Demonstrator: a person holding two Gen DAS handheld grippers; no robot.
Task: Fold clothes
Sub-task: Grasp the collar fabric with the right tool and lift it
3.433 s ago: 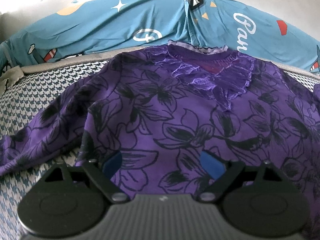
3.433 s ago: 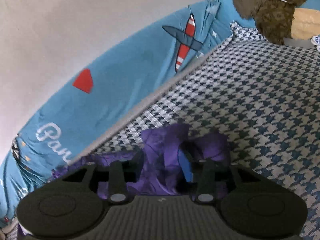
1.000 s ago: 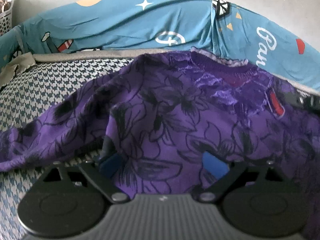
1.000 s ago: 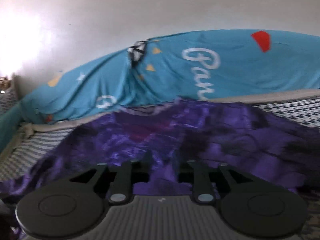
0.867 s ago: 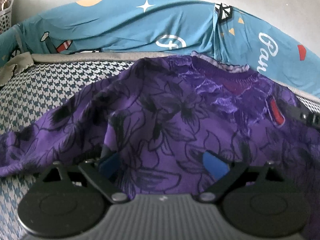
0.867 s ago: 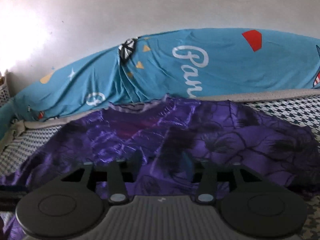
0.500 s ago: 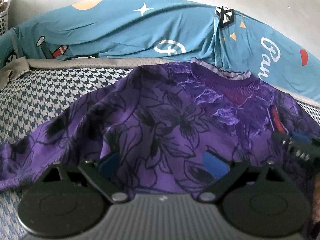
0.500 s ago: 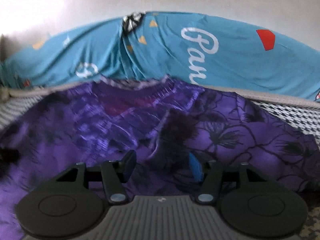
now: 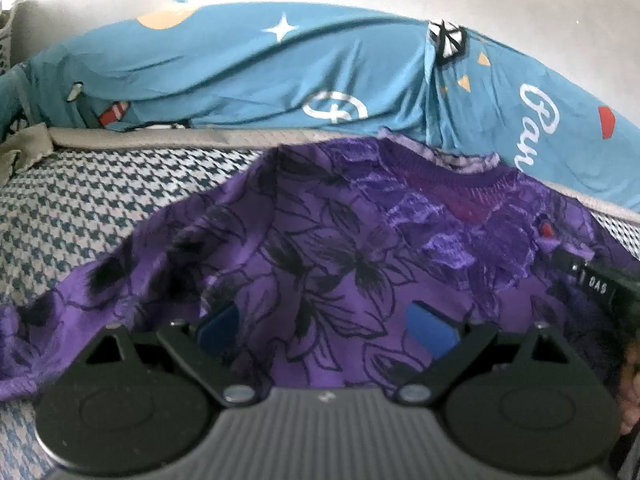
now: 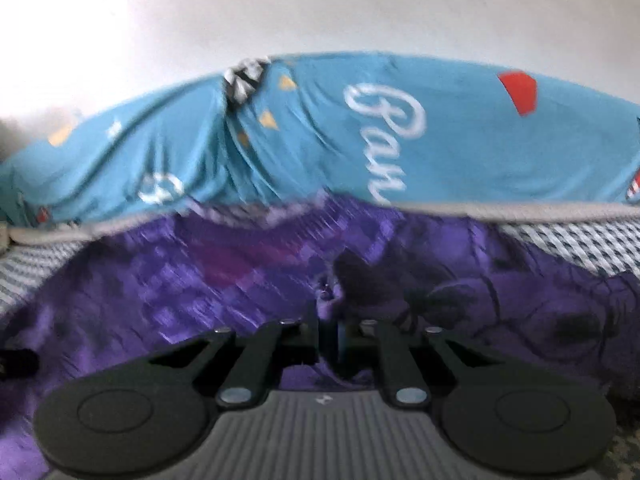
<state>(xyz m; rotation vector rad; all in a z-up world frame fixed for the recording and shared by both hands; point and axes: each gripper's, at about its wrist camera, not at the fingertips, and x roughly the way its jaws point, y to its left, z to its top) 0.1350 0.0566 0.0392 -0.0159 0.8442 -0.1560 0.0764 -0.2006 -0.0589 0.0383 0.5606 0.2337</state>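
A purple top with black flower outlines [image 9: 340, 240] lies spread on the bed, its collar toward the blue pillow. My left gripper [image 9: 324, 324] hovers low over the body of the top, blue pads wide apart, gripping nothing. In the right wrist view my right gripper [image 10: 331, 328] is closing: its jaws stand almost together, with a pinched ridge of the purple top [image 10: 200, 288] between the pads, just right of the collar. One of its black fingers [image 9: 588, 284] shows at the right edge of the left wrist view.
A long blue patterned pillow [image 9: 280, 72] runs along the white wall behind the top. The houndstooth bed cover [image 9: 80, 208] lies bare to the left, with a grey rag [image 9: 24, 148] at its far left corner.
The right gripper's jaws went from apart to nearly together on a fold of the top as it moved in toward the collar. The left gripper stayed open and hardly moved.
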